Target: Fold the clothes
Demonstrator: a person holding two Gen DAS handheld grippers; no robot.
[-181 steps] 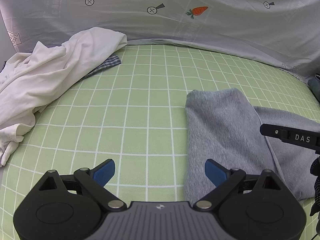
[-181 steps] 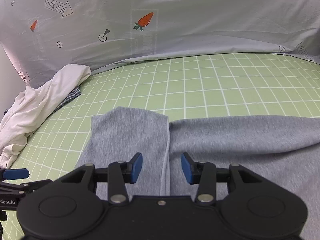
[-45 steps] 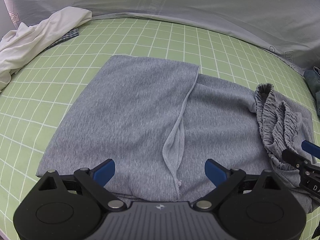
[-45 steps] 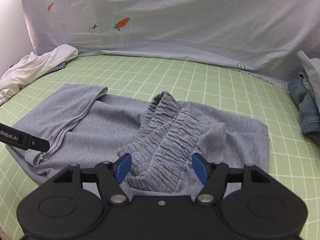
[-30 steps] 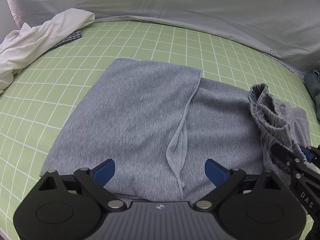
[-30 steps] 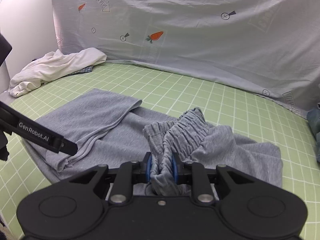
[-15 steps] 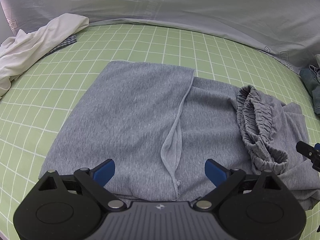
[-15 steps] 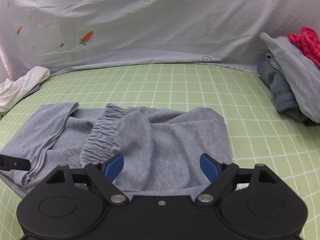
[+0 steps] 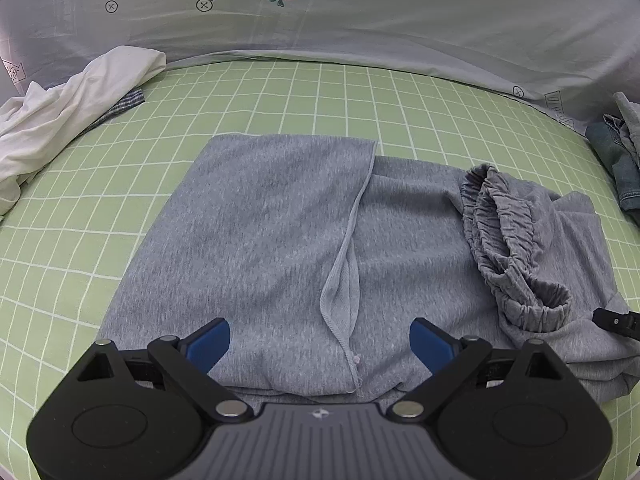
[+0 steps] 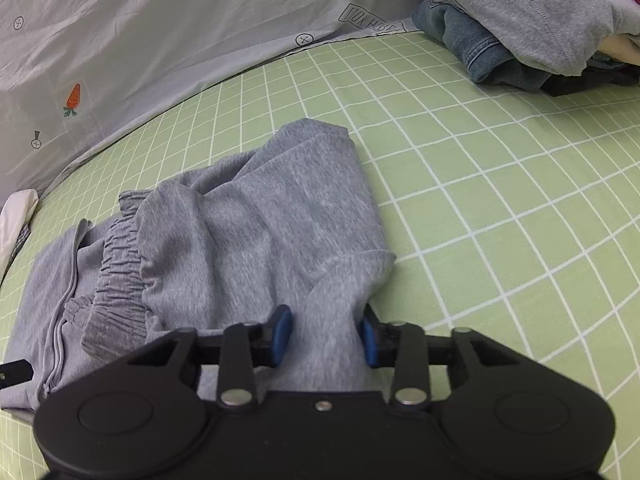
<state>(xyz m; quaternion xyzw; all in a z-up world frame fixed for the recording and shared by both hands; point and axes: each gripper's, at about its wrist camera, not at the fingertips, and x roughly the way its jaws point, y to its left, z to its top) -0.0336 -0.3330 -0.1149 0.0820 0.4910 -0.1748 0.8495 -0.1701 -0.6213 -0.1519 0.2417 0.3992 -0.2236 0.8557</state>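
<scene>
One pair of grey knit sweatpants (image 9: 280,240) is laid across the green sheet with a white grid (image 9: 80,240), partly folded, with its gathered elastic waistband (image 9: 508,248) heaped toward the right side of the left wrist view. Two black hand-held grippers with blue pads are seen. The left gripper (image 9: 320,340) is held over the near edge of the folded grey cloth with its two pads spread wide apart, and nothing is caught between them. The right gripper (image 10: 324,336) has just been closing, and its two pads are pressed against a bunched fold of the same sweatpants at their near right corner. One ribbed hem edge (image 9: 340,280) is seen running down the middle of the folded part. One crumpled white garment (image 9: 60,120) is piled at the far left, with a scrap of checked cloth beneath it. One stack of folded clothes (image 10: 520,20), with denim, grey and red pieces, is set at the far right. One pale grey curtain printed with carrots (image 9: 360,12) is hung behind the sheet.
</scene>
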